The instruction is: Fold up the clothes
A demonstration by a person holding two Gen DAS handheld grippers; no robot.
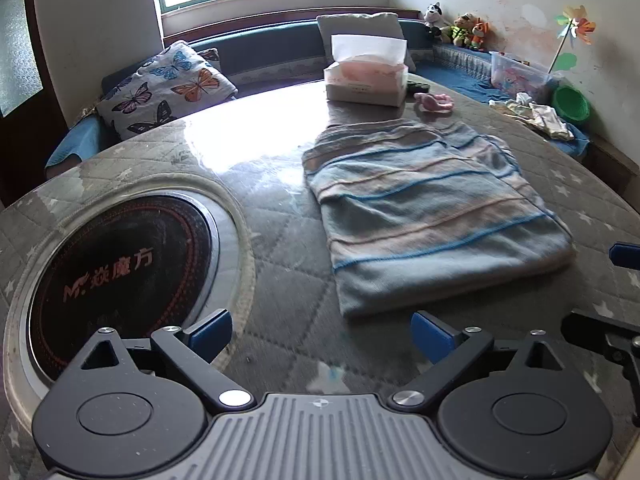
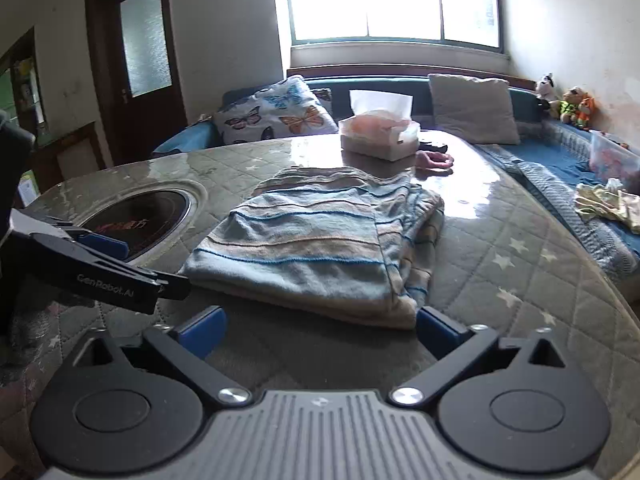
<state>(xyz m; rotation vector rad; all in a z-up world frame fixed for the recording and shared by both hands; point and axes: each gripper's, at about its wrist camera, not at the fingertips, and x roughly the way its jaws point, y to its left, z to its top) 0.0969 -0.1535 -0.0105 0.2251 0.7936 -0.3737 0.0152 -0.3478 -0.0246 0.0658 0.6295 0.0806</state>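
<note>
A blue and beige striped garment (image 1: 432, 208) lies folded into a flat rectangle on the round quilted table (image 1: 280, 280); it also shows in the right wrist view (image 2: 312, 248). My left gripper (image 1: 322, 338) is open and empty, just short of the garment's near edge. My right gripper (image 2: 320, 330) is open and empty, at the garment's near edge, its right finger beside the corner. The left gripper shows at the left of the right wrist view (image 2: 108, 264). Part of the right gripper shows at the right edge of the left wrist view (image 1: 608, 340).
A black induction hob (image 1: 120, 280) is set in the table to the left. A tissue box (image 1: 366, 76) and a pink item (image 1: 434, 102) sit at the far side. A bench with a butterfly pillow (image 1: 168, 88), loose clothes (image 1: 536, 114) and toys runs behind.
</note>
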